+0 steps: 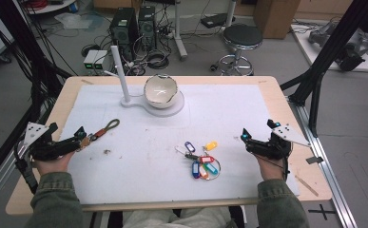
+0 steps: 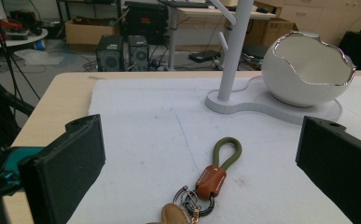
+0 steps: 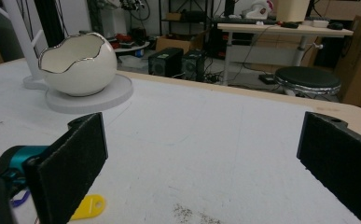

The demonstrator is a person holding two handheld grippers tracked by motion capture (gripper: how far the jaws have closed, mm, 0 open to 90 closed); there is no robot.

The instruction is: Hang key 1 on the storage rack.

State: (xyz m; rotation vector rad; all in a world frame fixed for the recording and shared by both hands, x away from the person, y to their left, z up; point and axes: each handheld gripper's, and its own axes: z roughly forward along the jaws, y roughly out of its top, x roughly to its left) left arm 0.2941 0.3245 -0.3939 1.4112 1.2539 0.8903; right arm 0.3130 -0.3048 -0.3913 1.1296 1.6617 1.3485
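Observation:
A keychain [image 1: 103, 129] with an olive cord loop, a brown leather tab and metal rings lies on the white mat [image 1: 139, 180] at the left. My left gripper [image 1: 82, 136] stands open just left of it. In the left gripper view the keychain [image 2: 218, 175] rests on the mat between the wide-apart jaws of the left gripper [image 2: 201, 135], untouched. A ring of several coloured key tags [image 1: 203, 160] lies right of centre. My right gripper [image 1: 256, 130] is open to the right of that ring, with nothing between its jaws. A yellow tag [image 3: 88, 206] shows beside the right gripper [image 3: 201, 128].
A white egg-shaped bowl [image 1: 161, 90] sits on a white base [image 1: 172, 108] with an upright post [image 1: 120, 71] at the back centre of the mat. Behind the table are computer towers [image 1: 131, 28] and a black stool [image 1: 242, 37]. Dark frame legs [image 1: 314, 71] stand at the right.

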